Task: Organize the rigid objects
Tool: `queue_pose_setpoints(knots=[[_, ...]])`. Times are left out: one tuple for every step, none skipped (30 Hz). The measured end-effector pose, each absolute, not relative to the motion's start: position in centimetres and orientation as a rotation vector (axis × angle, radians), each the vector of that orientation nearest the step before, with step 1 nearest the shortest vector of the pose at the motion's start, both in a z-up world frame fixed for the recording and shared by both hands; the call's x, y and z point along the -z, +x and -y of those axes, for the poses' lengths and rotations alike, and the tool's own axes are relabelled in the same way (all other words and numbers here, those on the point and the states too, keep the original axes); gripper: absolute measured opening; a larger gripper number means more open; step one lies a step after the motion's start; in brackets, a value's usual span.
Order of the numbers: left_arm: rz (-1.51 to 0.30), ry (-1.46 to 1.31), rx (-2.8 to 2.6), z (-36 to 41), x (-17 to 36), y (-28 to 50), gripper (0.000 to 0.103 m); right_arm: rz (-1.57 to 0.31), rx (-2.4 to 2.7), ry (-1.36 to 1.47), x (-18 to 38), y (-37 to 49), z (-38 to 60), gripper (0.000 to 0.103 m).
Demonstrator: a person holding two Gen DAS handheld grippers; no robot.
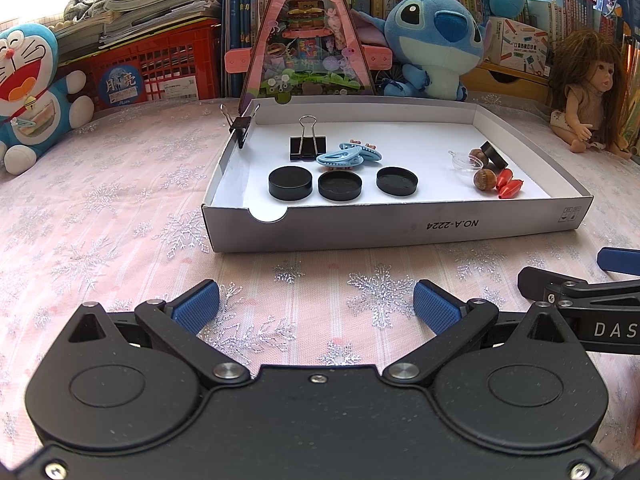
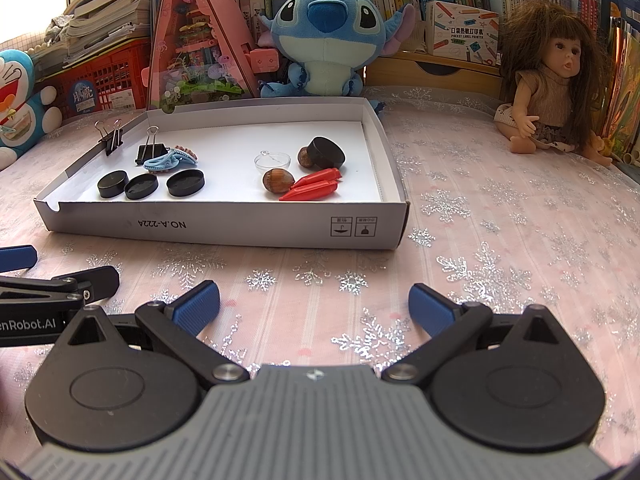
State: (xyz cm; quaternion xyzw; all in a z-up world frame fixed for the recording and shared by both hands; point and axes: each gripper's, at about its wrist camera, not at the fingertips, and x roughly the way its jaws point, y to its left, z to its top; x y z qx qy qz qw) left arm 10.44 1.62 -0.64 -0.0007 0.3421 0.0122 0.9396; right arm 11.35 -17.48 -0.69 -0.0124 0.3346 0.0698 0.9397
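A shallow white cardboard tray lies on the snowflake cloth ahead of both grippers. It holds three black round caps in a row, a black binder clip, blue clips, two acorns, a clear half-sphere, red cone pieces and a fourth black cap. Another binder clip grips the tray's left wall. My left gripper and right gripper are open, empty, short of the tray.
Behind the tray stand a pink triangular toy box, a Stitch plush, a Doraemon plush, a red crate and books. A doll sits at the right. The right gripper shows at the left wrist view's right edge.
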Motion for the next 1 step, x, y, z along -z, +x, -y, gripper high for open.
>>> queue_pose_setpoints(knots=[[-0.698,-0.002,-0.025,-1.62,0.64,10.44,0.103,-0.683,-0.143,-0.025,0.69,11.35,17.48,0.103]])
